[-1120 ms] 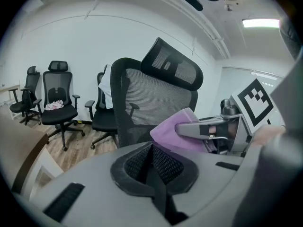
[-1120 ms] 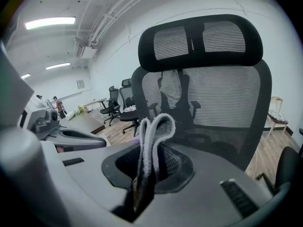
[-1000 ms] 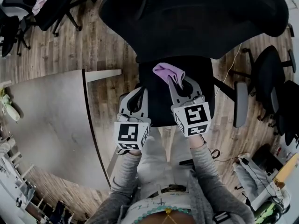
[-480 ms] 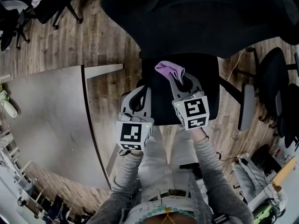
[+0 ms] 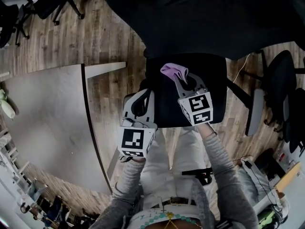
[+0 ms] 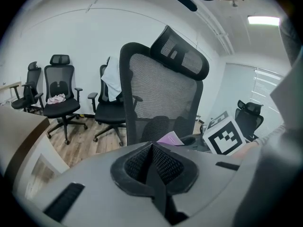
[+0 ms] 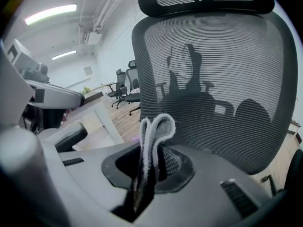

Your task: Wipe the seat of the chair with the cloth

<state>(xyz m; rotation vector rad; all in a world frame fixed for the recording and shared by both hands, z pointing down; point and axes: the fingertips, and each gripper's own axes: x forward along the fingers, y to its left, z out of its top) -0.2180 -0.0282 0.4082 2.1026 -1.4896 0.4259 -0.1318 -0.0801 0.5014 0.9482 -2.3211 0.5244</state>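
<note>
A black office chair stands in front of me, its seat [image 5: 209, 75] below the mesh backrest [image 7: 213, 93]. My right gripper [image 5: 180, 78] is shut on a folded lilac cloth [image 5: 172, 71], which hangs over the middle of the seat; in the right gripper view the cloth [image 7: 154, 136] sticks up as a grey fold between the closed jaws. My left gripper [image 5: 143, 97] is shut with nothing in it, at the seat's left front corner. In the left gripper view its jaws [image 6: 152, 162] meet, and the cloth [image 6: 169, 138] shows beyond them.
A grey table [image 5: 47, 128] lies to my left on the wood floor [image 5: 109, 42]. Other black office chairs [image 5: 281, 89] stand at the right and far left [image 5: 19, 8]. A cable [image 5: 238, 66] runs across the floor right of the seat.
The right gripper with the cloth has shifted slightly right and forward over the seat. The left gripper has stayed at the seat's left front corner.
</note>
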